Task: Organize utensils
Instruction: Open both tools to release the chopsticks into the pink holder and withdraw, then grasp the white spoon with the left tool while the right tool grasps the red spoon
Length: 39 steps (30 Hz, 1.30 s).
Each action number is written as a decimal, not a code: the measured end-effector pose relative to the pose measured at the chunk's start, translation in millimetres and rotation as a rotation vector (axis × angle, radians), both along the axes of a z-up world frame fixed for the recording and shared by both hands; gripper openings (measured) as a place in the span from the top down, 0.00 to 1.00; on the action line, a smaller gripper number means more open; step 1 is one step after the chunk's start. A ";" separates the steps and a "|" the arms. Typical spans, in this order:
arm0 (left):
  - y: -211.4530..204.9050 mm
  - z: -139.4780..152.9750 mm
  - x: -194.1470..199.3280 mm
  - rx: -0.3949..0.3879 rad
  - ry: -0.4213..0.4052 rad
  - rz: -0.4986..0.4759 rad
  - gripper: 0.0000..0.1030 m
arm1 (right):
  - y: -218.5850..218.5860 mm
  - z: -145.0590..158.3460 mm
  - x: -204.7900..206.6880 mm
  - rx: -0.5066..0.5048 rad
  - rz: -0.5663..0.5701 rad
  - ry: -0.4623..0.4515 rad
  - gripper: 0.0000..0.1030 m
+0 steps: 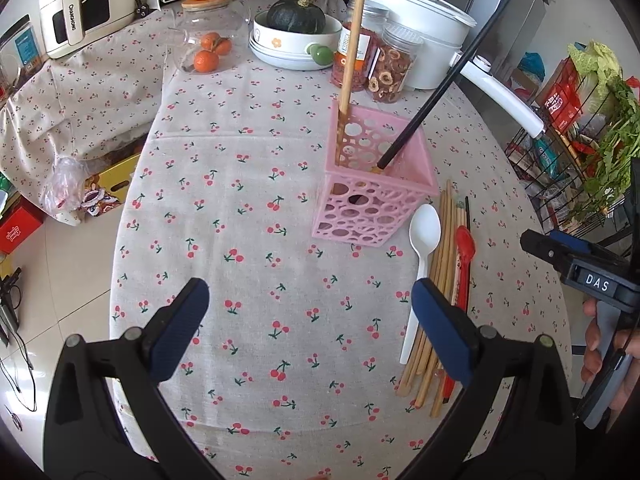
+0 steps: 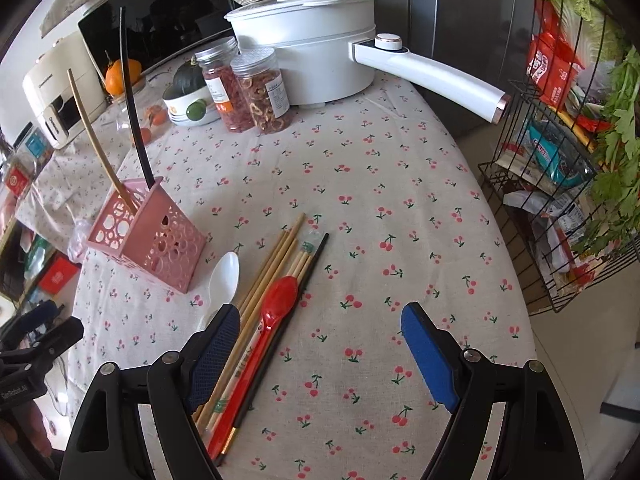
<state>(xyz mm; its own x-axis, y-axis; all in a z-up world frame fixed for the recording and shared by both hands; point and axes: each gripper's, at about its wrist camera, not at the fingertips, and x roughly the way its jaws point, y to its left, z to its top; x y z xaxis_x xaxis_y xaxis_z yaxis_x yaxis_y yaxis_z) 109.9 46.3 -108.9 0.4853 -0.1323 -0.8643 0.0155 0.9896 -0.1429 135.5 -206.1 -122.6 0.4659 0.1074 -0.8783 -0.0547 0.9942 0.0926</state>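
Both pairs of fingers we hold spread wide and gripping nothing: the left gripper [image 1: 310, 322] hovers over bare cloth, the right gripper [image 2: 320, 350] over the loose utensils. Our landmark is the pink holder [image 1: 370, 184], where a wooden chopstick [image 1: 352, 40] and a black chopstick [image 1: 436, 96] stand. Just beside it lie a white spoon [image 2: 224, 276], wooden chopsticks [image 2: 276, 256] and a red spoon [image 2: 276, 300]. Behind it on the cherry-print worktop [image 2: 400, 220] sit jars [image 2: 260, 88] and a white pot [image 2: 316, 40].

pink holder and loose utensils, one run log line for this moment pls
left gripper: open, empty | right gripper: open, empty | pink holder: two sticks in | white spoon, red spoon, chopsticks: on table
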 end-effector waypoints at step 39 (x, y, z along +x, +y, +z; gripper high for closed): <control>-96.4 -27.9 -4.0 0.045 0.035 -0.393 0.60 | -15.6 -30.1 10.9 0.086 0.059 0.151 0.75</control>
<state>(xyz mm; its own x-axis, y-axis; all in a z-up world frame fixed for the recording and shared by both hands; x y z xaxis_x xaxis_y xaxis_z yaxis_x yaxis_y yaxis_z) 105.9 -50.1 -136.8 0.3750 -0.2637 -0.8887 0.3898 0.9147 -0.1069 146.4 -221.7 -152.7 0.3199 0.2087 -0.9242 -0.0918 0.9777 0.1890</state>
